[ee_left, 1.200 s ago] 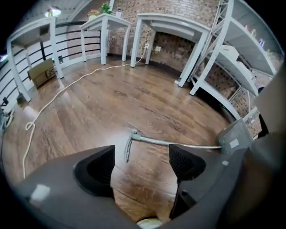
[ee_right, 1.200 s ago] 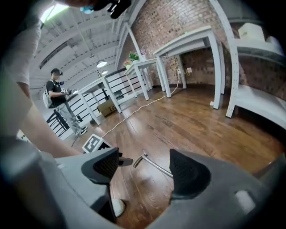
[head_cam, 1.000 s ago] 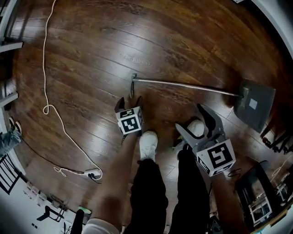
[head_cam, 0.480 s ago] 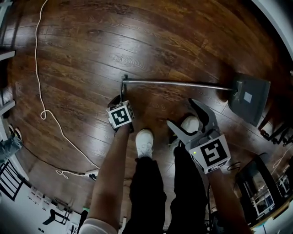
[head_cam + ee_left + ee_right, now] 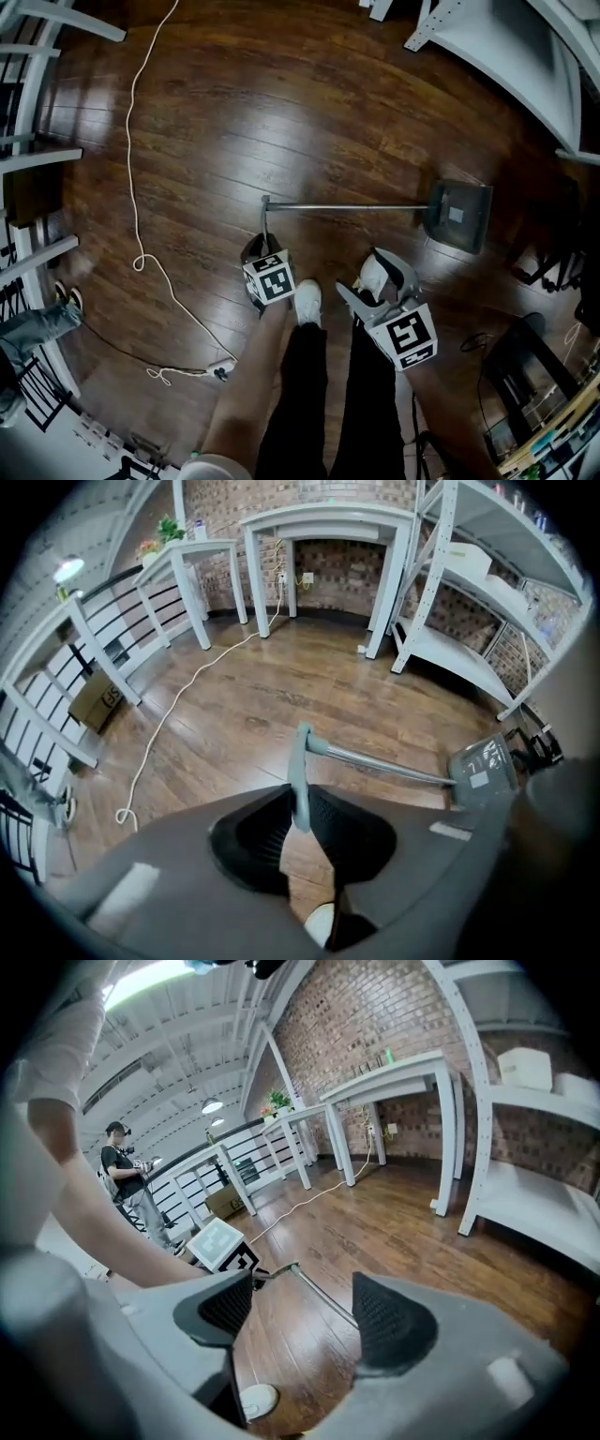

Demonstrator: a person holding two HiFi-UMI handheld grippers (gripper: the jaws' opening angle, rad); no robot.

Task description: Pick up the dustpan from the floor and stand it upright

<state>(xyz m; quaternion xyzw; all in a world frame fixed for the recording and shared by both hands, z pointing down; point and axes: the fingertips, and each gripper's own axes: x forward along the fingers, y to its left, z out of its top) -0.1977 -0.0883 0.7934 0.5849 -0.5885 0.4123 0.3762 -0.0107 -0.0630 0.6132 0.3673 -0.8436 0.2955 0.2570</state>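
Observation:
The dustpan has a dark grey pan (image 5: 457,214) low at the right and a long metal pole (image 5: 347,206) running left to a bent grey grip. My left gripper (image 5: 262,246) is shut on that grip, above the dark wood floor. In the left gripper view the grip (image 5: 298,771) stands pinched between the black pads of my left gripper (image 5: 300,808), and the pole slopes away to the pan (image 5: 483,771). My right gripper (image 5: 366,274) hangs to the right of the person's legs. Its jaws are closing, still apart with nothing between them, as my right gripper (image 5: 305,1312) shows in its own view.
A white cable (image 5: 141,187) snakes across the floor at the left to a plug (image 5: 220,370). White railings (image 5: 37,159) line the left edge, and white shelving (image 5: 506,47) fills the top right. Dark clutter (image 5: 544,262) sits right of the pan. Another person (image 5: 127,1180) stands by the railing.
My left gripper shut on the grip at the pole's end and rose with it. My right gripper rose too, and its jaws narrowed. The floor now looks farther away.

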